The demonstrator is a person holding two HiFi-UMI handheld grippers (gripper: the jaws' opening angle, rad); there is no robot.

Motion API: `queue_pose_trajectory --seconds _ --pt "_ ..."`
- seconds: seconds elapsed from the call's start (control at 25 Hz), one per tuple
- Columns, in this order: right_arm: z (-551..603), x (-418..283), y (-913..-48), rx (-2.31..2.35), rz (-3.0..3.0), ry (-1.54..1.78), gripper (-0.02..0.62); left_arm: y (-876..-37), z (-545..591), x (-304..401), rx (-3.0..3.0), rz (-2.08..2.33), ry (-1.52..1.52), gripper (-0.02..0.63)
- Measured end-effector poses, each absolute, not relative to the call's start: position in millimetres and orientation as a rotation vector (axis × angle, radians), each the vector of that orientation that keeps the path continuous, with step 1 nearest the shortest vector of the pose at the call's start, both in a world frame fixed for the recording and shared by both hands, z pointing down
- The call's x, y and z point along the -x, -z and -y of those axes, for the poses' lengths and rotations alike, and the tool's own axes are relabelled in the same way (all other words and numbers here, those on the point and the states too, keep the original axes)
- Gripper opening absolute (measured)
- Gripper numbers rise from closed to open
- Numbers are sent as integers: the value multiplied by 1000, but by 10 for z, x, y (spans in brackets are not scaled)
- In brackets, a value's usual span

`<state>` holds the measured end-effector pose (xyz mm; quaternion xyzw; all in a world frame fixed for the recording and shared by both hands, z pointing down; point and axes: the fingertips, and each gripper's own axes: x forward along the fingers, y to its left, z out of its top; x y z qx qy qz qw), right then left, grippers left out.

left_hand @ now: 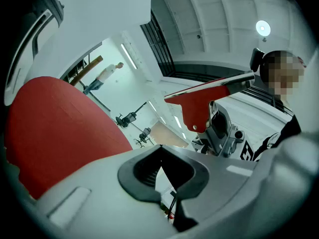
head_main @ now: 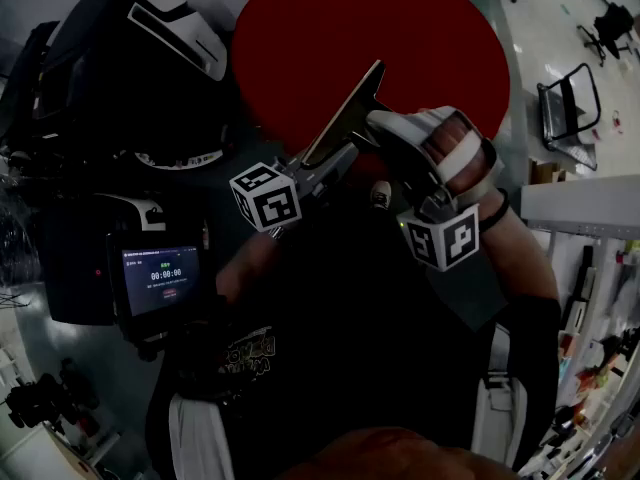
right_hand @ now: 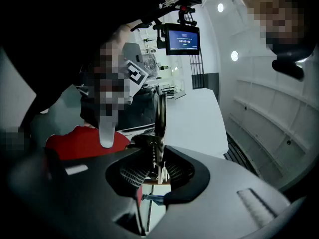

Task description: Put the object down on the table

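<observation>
Right fingers point(right_hand: 128, 174) clamp the flat tool point(right_hand: 160, 111) by its base, blade upright beyond them; left fingers point(left_hand: 144, 169) closed, empty.

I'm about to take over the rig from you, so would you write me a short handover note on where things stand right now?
Left gripper: jaws together, nothing between them. In its own view the object is well apart from it.
Right gripper: shut on the red flat object, holding it up in the air.
Red round table: just ahead; in the head view the object hangs over its near edge.
Done: the object is in hand at the table.
Left: lower it onto the table, open the right jaws and draw back.
</observation>
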<state>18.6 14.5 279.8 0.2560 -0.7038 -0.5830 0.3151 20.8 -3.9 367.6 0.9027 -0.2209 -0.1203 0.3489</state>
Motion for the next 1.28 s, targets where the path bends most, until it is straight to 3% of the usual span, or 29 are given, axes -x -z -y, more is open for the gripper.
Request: queue_pose_trajectory --seconds 0.88,1.28 --pt "32 -317 -2747 -726 1843 1491 87 -3634 20 -259 -2333 551 307 11" --pt "1897 -933 -3874 -726 1773 1160 87 -3771 680 -171 -2267 643 378 11"
